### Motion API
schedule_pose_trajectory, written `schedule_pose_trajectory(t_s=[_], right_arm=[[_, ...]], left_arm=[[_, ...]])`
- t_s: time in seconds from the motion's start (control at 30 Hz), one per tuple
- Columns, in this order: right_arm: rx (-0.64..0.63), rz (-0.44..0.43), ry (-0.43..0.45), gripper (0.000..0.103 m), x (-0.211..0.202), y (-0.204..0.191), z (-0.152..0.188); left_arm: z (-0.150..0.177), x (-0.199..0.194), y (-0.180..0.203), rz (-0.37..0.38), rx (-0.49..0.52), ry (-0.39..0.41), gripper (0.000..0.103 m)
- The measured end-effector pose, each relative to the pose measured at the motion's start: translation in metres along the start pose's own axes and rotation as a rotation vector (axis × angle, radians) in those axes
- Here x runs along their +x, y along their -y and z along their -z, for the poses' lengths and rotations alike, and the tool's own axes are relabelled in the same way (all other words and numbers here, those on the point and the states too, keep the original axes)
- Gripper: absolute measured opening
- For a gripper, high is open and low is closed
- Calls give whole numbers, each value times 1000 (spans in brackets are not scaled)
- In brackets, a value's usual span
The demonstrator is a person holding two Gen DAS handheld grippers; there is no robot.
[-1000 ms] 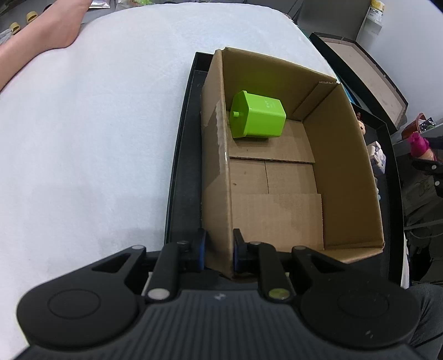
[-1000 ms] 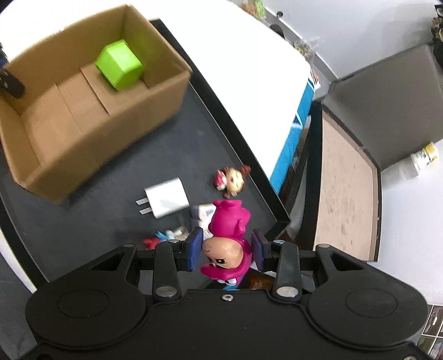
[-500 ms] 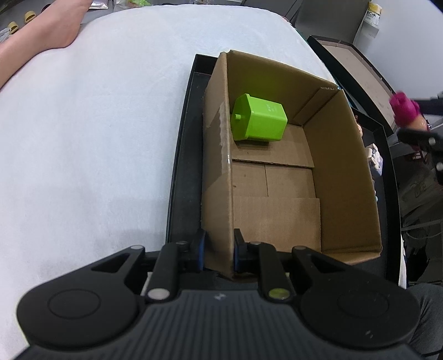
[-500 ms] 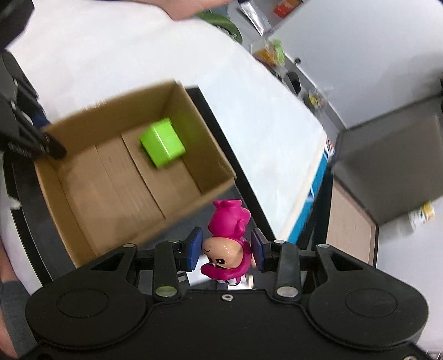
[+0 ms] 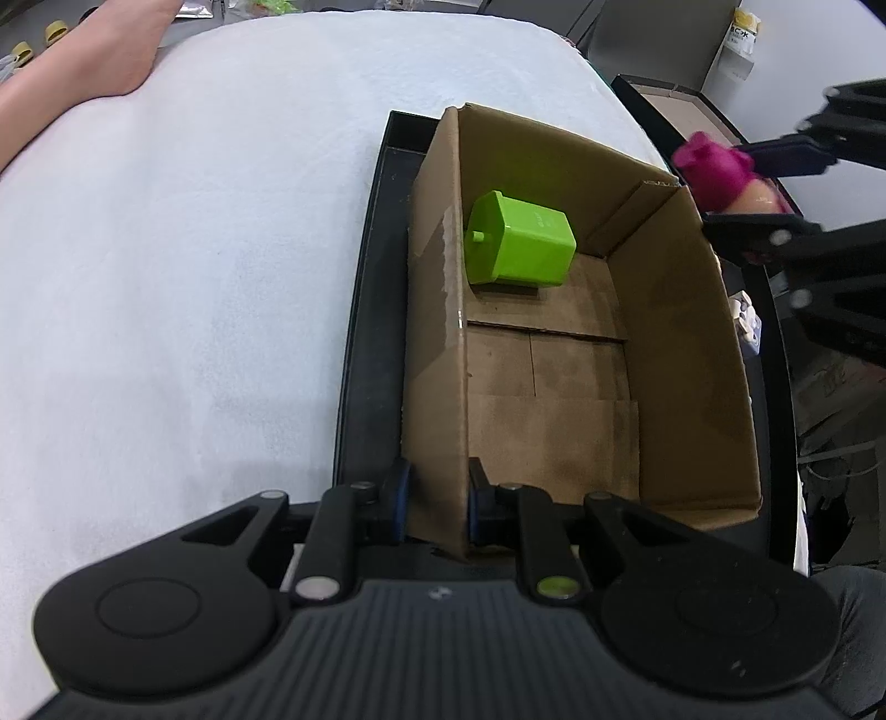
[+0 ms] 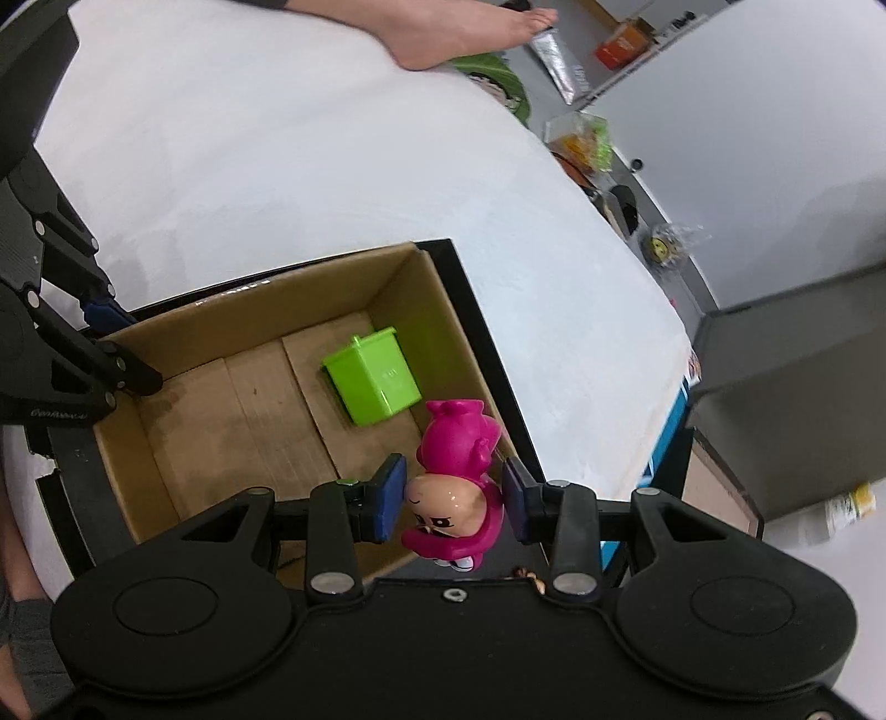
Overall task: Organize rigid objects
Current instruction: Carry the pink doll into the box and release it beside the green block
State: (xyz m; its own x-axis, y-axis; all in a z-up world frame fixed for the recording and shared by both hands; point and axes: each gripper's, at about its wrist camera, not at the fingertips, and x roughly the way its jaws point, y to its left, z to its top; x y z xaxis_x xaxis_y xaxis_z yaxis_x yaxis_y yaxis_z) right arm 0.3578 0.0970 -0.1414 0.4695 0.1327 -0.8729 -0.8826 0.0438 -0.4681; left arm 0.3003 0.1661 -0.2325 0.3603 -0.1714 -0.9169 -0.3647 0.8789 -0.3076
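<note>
An open cardboard box [image 5: 686,343] stands in a black tray [image 5: 368,310]. A green plastic block [image 5: 518,246] lies at its far end; it also shows in the right wrist view [image 6: 374,382]. My left gripper [image 5: 434,507] is shut on the box's near left wall. My right gripper [image 6: 451,498] is shut on a pink toy figure [image 6: 457,484] and holds it above the box's right wall; the figure also shows in the left wrist view [image 5: 717,177].
The tray sits on a white cloth [image 5: 194,249]. A person's bare foot [image 6: 470,33] rests on the cloth at the far side. Small toys [image 5: 747,324] lie in the tray right of the box. A dark case [image 6: 803,387] stands at the right.
My right gripper has carried the pink figure from above the tray up to the box's right wall. The left gripper has kept its hold on the box wall.
</note>
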Motion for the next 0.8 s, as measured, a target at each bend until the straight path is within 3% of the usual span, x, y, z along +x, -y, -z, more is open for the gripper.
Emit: schedule_pose_trajectory(t_s=[0.23, 0.4, 0.5, 0.8], right_arm=[[-23, 3, -14, 37, 12, -7, -15], [-40, 7, -30, 38, 15, -12, -16], [-57, 36, -53, 45, 18, -16, -16], [-22, 33, -52, 45, 11, -13, -7]], left_arm=[[1, -2, -5, 8, -12, 5, 17], [1, -2, -3, 5, -5, 8, 17], [1, -3, -3, 6, -5, 8, 18], [1, -4, -2, 8, 2, 9, 18]])
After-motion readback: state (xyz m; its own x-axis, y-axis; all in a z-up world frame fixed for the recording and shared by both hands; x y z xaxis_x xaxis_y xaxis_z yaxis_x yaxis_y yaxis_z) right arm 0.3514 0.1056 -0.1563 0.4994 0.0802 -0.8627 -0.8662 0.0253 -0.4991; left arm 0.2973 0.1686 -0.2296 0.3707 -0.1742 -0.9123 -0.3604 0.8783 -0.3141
